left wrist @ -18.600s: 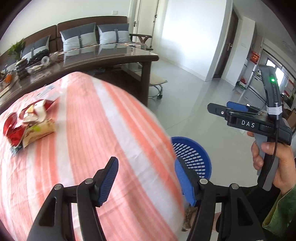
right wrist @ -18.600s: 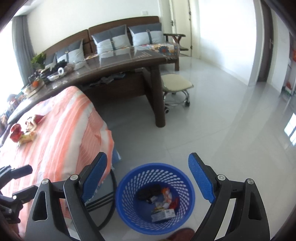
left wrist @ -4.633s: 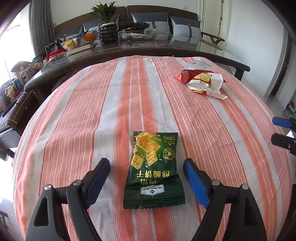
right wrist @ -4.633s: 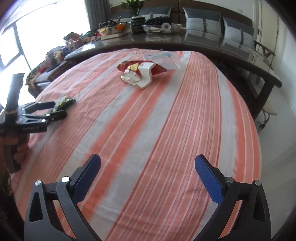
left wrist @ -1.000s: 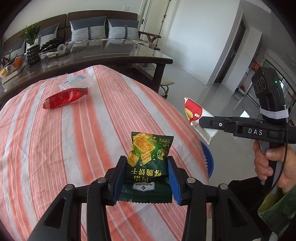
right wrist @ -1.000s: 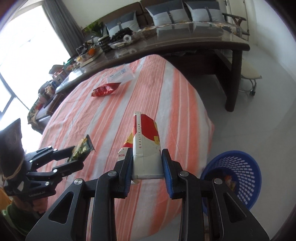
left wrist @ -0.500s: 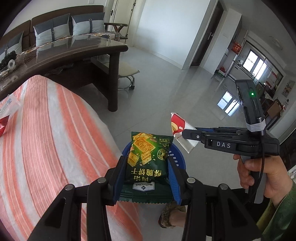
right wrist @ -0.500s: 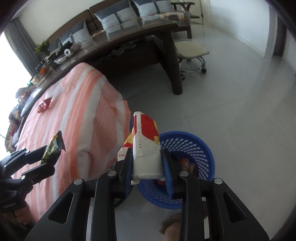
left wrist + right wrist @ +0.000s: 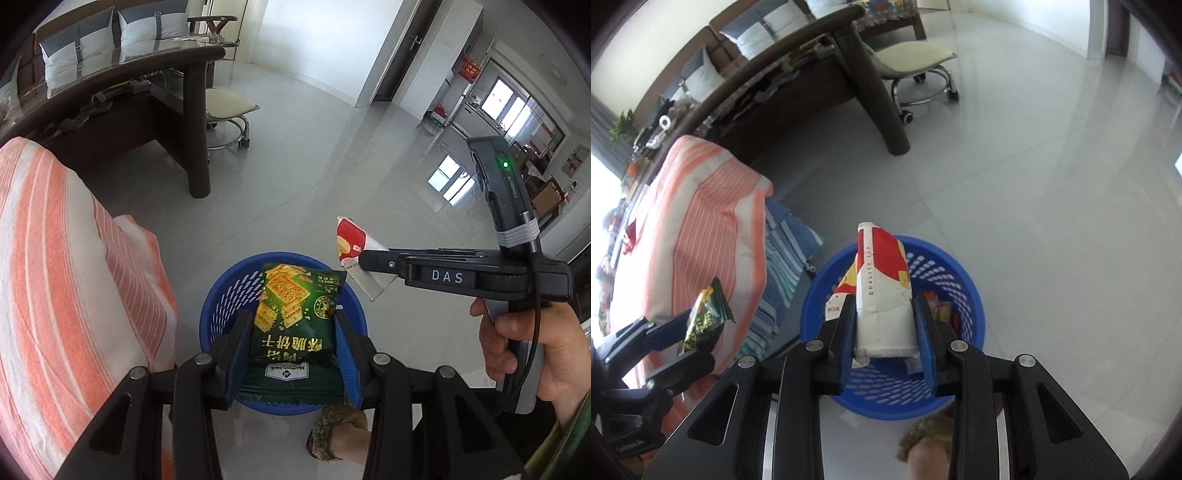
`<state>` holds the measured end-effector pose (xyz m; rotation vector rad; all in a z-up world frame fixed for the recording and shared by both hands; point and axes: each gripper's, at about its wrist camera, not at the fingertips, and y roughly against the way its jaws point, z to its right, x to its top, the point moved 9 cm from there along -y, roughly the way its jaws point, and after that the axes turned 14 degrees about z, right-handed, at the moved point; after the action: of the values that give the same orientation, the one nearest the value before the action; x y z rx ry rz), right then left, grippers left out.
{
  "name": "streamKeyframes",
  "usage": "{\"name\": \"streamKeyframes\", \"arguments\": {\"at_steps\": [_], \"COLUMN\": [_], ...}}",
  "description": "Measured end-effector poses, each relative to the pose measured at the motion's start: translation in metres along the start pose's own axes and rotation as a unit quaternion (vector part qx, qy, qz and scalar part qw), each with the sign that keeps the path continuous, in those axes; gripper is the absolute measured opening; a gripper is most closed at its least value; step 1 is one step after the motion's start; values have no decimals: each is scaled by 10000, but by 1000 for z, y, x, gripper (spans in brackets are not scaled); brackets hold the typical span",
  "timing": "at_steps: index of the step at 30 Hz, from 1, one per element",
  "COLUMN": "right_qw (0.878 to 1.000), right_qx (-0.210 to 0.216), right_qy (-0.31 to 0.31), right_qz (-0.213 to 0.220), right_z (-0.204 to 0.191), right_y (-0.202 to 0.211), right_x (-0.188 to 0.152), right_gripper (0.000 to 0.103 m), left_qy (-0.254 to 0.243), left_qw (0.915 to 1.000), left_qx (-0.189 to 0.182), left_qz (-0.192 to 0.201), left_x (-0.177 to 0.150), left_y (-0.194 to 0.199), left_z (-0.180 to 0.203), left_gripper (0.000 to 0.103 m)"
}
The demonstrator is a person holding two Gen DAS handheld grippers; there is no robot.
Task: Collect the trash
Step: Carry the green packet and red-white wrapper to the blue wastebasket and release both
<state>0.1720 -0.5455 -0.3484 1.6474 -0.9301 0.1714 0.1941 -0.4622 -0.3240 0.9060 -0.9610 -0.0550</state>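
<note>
Two creased snack packets: green cracker packet [image 9: 295,317], red-and-white packet [image 9: 882,291].

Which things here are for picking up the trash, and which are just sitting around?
For the job:
- green cracker packet, in the left hand-held gripper
- red and white wrapper, in the right hand-held gripper
- blue basket

Just sitting around:
- stool
- dark wooden table
- striped tablecloth
</note>
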Motion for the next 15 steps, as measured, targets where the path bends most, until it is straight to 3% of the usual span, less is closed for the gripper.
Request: {"name": "streamKeyframes", "arguments": {"at_steps": [12, 15], "right_qw": [9996, 9992], "right_qx": [96, 154], "right_qy": [-264, -353], "right_qz": [-82, -94], "right_z": [17, 19], "right_y": [-13, -16], "right_x": [4, 3], "right_gripper": [34, 40], "left_qy": [-260, -232], "left_qw": [9993, 9990], "left_qx": [41, 75], "left_qz": [-258, -368], "left_x": [-7, -12], "left_y": [-38, -47], "left_z": [13, 11], "left_gripper": [46, 58]}}
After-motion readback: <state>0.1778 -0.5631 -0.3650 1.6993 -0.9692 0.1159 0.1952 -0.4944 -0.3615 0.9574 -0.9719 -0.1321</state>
